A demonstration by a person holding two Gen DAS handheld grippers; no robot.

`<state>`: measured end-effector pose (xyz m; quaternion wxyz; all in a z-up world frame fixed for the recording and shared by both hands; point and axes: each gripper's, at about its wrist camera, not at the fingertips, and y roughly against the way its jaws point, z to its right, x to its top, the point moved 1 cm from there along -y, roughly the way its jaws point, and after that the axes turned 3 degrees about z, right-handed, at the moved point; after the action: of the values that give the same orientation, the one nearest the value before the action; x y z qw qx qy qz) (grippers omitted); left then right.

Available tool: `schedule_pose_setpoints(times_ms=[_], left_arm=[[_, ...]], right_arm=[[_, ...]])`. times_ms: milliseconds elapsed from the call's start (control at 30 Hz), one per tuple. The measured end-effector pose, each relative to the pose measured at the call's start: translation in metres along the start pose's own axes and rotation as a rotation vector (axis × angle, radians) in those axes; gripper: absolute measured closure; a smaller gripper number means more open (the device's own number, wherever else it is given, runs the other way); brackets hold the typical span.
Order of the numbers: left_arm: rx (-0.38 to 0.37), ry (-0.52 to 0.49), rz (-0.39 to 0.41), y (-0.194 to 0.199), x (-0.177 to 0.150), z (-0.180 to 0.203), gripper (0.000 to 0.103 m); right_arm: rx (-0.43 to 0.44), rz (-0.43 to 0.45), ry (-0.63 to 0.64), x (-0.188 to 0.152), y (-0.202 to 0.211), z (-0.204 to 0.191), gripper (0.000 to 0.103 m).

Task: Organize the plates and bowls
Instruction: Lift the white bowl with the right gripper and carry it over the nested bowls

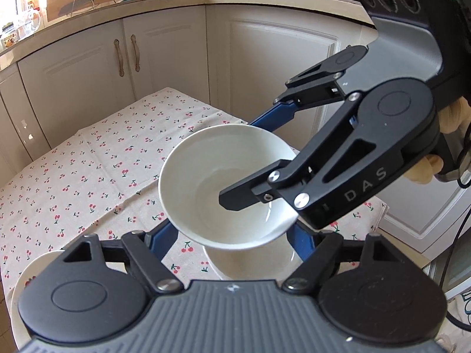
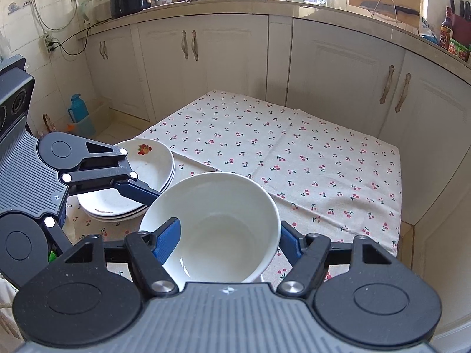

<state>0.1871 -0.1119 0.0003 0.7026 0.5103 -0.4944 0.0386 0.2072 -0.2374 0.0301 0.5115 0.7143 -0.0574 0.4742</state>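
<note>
A plain white bowl [image 1: 206, 176] [image 2: 223, 206] hangs tilted above the cherry-print table [image 2: 294, 153]. My left gripper [image 1: 232, 235] is shut on its lower outer wall, with a blue finger on each side. In the right wrist view one left finger [image 2: 138, 191] reaches the bowl's left side and the other is hidden. My right gripper [image 2: 229, 226] [image 1: 237, 161] clamps the bowl's wall, one finger inside and one outside the rim. Another white dish [image 1: 253, 261] sits right below the bowl. A stack of white plates [image 2: 117, 203], the top one with a fruit print, lies to the left.
White kitchen cabinets [image 2: 206, 67] wrap around the table's far sides, under a cluttered counter. A blue flask [image 2: 78, 108] stands on the floor at the left. The cloth's far half [image 1: 103, 161] carries no dishes. A plate rim [image 1: 26, 270] shows beside my left gripper's body.
</note>
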Motion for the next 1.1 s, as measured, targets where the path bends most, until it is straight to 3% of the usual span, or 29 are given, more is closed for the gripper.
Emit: schedule_pose_setpoints(times_ms=[533, 1100], left_arm=[[-0.029, -0.009, -0.043, -0.003, -0.017, 0.013, 0.023], [-0.042, -0.013, -0.048, -0.003, -0.018, 0.014, 0.023]], right_arm=[[0.005, -0.056, -0.037, -0.028, -0.002, -0.006, 0.027], [0.005, -0.071, -0.058, -0.035, -0.004, -0.004, 0.027]])
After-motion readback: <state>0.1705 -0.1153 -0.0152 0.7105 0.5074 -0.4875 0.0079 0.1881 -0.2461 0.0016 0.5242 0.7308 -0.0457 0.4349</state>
